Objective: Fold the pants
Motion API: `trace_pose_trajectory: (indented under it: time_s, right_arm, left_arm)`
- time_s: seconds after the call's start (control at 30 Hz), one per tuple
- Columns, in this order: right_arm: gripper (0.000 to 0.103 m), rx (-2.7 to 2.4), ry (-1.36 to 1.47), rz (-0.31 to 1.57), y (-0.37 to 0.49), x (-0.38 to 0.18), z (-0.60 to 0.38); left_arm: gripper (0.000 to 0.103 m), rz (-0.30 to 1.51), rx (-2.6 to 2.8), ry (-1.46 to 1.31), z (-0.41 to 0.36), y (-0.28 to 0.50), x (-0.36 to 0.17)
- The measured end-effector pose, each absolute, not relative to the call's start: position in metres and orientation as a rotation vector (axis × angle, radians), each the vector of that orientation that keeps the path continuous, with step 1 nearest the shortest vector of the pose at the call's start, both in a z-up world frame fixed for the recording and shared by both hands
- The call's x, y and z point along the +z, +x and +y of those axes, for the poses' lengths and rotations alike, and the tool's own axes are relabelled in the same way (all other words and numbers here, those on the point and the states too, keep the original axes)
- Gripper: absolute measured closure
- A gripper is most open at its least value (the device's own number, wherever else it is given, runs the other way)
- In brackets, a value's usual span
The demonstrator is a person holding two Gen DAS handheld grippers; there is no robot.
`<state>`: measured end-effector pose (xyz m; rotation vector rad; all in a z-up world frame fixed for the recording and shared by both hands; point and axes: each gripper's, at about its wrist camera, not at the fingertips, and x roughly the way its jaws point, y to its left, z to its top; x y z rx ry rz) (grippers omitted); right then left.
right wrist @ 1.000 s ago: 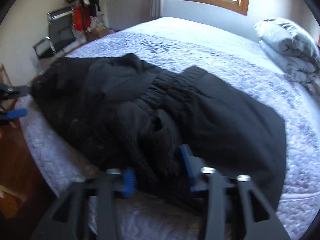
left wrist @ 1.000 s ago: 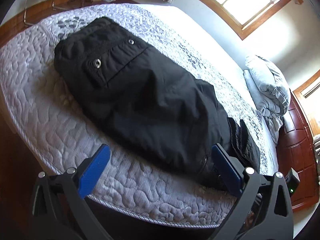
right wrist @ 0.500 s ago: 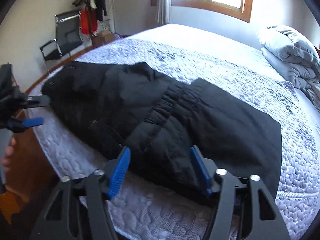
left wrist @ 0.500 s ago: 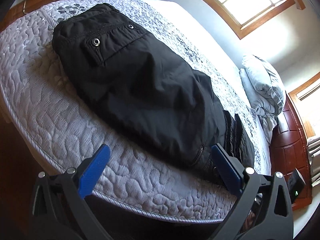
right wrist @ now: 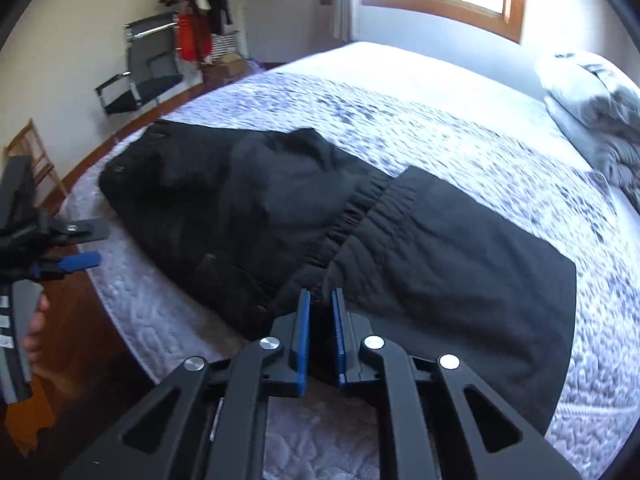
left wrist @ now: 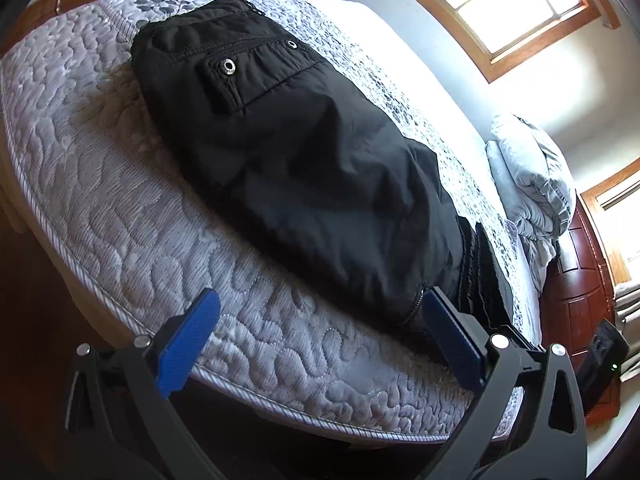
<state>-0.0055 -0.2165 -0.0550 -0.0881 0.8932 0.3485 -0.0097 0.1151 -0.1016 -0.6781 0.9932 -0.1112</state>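
Observation:
Black padded pants (left wrist: 304, 168) lie folded on the quilted mattress (left wrist: 120, 208), pocket flap with snaps at the far end. My left gripper (left wrist: 320, 340) stands open over the mattress's near edge; its right finger (left wrist: 452, 340) is beside the zipped corner of the pants, and only mattress lies between the pads. In the right wrist view the pants (right wrist: 440, 264) show a gathered waistband across the middle. My right gripper (right wrist: 320, 300) is shut at the pants' near edge, dark fabric filling the narrow slit between its pads. The left gripper (right wrist: 68, 244) shows there at far left.
A grey folded duvet (right wrist: 600, 120) lies at the head of the bed. A chair (right wrist: 140, 80), hanging clothes and boxes stand by the far wall, and a wooden chair (right wrist: 32, 160) stands at left. Wooden floor borders the bed. A dark wooden headboard (left wrist: 580, 280) rises at right.
The right gripper's jaws went from wide around bunched fabric to shut at the pants' edge. The pants now lie flatter. The left gripper stayed open and hardly moved.

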Motion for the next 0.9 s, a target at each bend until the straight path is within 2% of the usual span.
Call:
trace_pose_trajectory:
  time_s: [0.2, 0.3, 0.33, 0.37, 0.43, 0.5, 0.6, 0.67, 0.9]
  right_arm:
    - [0.09, 0.36, -0.09, 0.976, 0.0, -0.086, -0.209]
    - [0.072, 0.37, -0.048, 0.954, -0.006, -0.082, -0.212]
    - [0.056, 0.378, -0.036, 0.938, -0.009, -0.077, -0.214]
    - [0.05, 0.38, -0.03, 0.911, -0.012, -0.072, -0.216]
    - [0.048, 0.389, -0.02, 0.858, -0.019, -0.057, -0.224]
    - [0.043, 0.372, 0.004, 0.815, -0.025, -0.042, -0.237]
    - [0.041, 0.327, 0.072, 0.773, -0.031, -0.027, -0.265]
    - [0.034, 0.276, 0.101, 0.758, -0.033, -0.022, -0.285]
    - [0.034, 0.137, 0.196, 0.776, -0.031, -0.032, -0.333]
  left_arm:
    - [0.003, 1.004, -0.123, -0.679, 0.111, -0.01, -0.103]
    - [0.003, 1.006, -0.122, -0.702, 0.118, -0.011, -0.105]
    - [0.003, 1.003, -0.115, -0.711, 0.121, -0.012, -0.106]
    - [0.003, 0.999, -0.106, -0.726, 0.126, -0.011, -0.107]
    - [0.003, 0.977, -0.089, -0.779, 0.142, -0.011, -0.109]
    - [0.003, 0.942, -0.072, -0.877, 0.163, -0.009, -0.113]
    - [0.003, 0.899, -0.059, -1.015, 0.188, -0.001, -0.12]
    - [0.003, 0.85, -0.069, -1.122, 0.204, 0.005, -0.127]
    - [0.003, 0.788, -0.116, -1.399, 0.232, 0.025, -0.16]
